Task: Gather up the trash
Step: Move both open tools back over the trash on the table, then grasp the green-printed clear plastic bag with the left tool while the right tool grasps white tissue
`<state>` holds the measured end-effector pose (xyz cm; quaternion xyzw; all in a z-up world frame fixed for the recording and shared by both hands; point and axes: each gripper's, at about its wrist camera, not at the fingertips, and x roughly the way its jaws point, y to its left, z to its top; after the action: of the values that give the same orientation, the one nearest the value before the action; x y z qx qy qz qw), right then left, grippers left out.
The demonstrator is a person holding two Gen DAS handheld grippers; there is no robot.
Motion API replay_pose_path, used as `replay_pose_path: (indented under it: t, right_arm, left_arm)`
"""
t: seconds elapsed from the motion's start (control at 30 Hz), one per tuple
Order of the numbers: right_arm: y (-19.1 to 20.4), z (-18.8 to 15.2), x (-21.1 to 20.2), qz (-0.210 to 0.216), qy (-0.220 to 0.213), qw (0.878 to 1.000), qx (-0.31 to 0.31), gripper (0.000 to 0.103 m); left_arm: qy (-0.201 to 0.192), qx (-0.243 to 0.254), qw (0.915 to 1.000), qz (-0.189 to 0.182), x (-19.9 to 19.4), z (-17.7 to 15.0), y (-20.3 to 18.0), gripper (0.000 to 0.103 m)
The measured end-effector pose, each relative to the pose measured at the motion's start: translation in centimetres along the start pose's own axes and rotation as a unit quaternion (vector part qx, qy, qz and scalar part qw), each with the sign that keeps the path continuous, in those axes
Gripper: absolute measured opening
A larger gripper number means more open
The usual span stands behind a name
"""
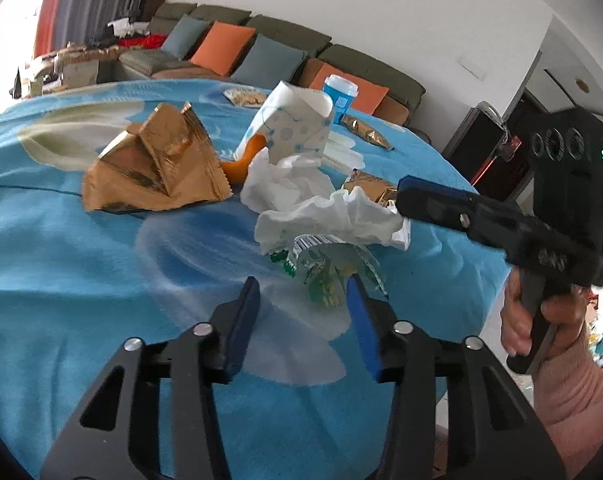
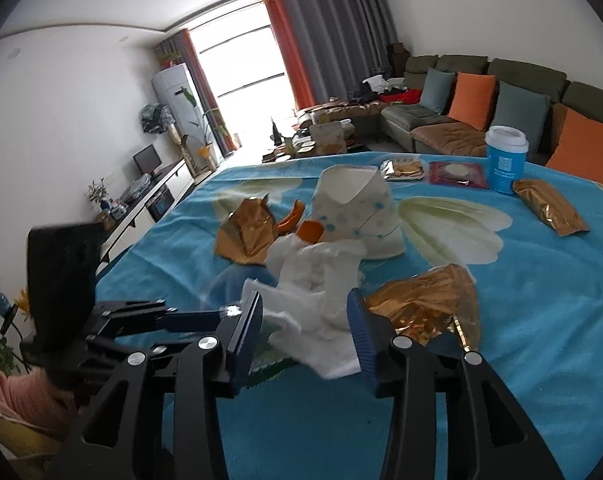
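A: Start at the left of the left wrist view. What lies there?

B: A crumpled gold foil bag point(image 1: 157, 164) at centre left, on the blue flowered cloth point(image 1: 61, 280). Just right of it a bit of orange peel point(image 1: 237, 170), then a dotted paper cup point(image 1: 293, 128) tipped on its side at upper centre, with a blue lidded cup point(image 1: 340, 98) standing behind it.

A: And the tissue?

B: The crumpled white tissue point(image 1: 325, 208) sits at centre, touching the paper cup's base. A green printed wrapper point(image 1: 329, 272) lies just below it.

A: The left gripper point(image 1: 303, 296)?

B: At lower centre, jaws apart and holding nothing. The green wrapper's lower edge sits near the right-hand fingertip; I cannot tell whether they touch.

A: Further right?

B: The right gripper point(image 1: 405, 194) comes in from the right edge, its tip at the tissue's right side, beside a second gold wrapper point(image 1: 371, 188).

A: Now the right wrist view.

B: At the far left the left gripper point(image 2: 233, 310) reaches in. At lower centre the right gripper point(image 2: 305, 320) stands wide apart, with the tissue point(image 2: 313, 296) between its fingers but not pinched. A gold wrapper point(image 2: 425, 304) lies just right of it. At upper right another gold packet point(image 2: 549, 208) rests near the blue cup point(image 2: 504, 158).
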<state>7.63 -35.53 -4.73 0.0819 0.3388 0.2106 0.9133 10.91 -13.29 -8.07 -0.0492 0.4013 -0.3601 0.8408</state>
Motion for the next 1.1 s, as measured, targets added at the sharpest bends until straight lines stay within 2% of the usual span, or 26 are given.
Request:
replay_pose_path:
  t: [0.07,0.17,0.3,0.37,0.63,0.67,0.7,0.87,1.1]
  right_arm:
    - [0.5,-0.2,0.2,0.006,0.001,1.0,-0.009,0.041]
    - [1.1,-0.3,0.6,0.005,0.007,1.0,-0.027,0.041]
    - [1.6,-0.4,1.3,0.005,0.015,0.999,-0.039,0.041]
    - [1.8,-0.5,1.4,0.007,0.017,0.999,-0.044,0.041]
    - [2.5,-0.5,1.4,-0.001,0.02,0.998,-0.053,0.041]
    - [2.4,-0.5,1.5,-0.003,0.021,0.999,-0.049,0.036]
    - [2.3,-0.4,1.6,-0.001,0.023,0.999,-0.045,0.027]
    - [2.1,-0.3,1.6,-0.001,0.026,0.999,-0.041,0.005]
    - [3.2,0.8,-0.2,0.006,-0.002,0.999,-0.049,0.004]
  left_arm:
    - [0.003,0.0,1.0,-0.005,0.4,0.1,-0.1,0.032]
    - [0.004,-0.002,1.0,-0.007,0.7,0.2,-0.1,0.028]
    - [0.007,-0.007,0.9999,-0.013,0.6,0.0,0.1,0.011]
    - [0.009,-0.007,0.9999,-0.011,0.5,-0.2,0.1,0.006]
    - [-0.006,-0.008,0.9999,-0.009,-1.3,-0.7,0.5,0.002]
    - [-0.008,-0.008,0.9999,-0.007,-1.5,-0.8,0.6,0.002]
    - [-0.011,-0.009,0.9999,-0.005,-1.8,-0.9,0.8,0.002]
    - [-0.023,-0.018,0.9996,0.004,-3.5,-1.3,1.5,0.002]
    - [-0.051,-0.032,0.998,0.018,-6.7,-2.2,2.9,0.002]
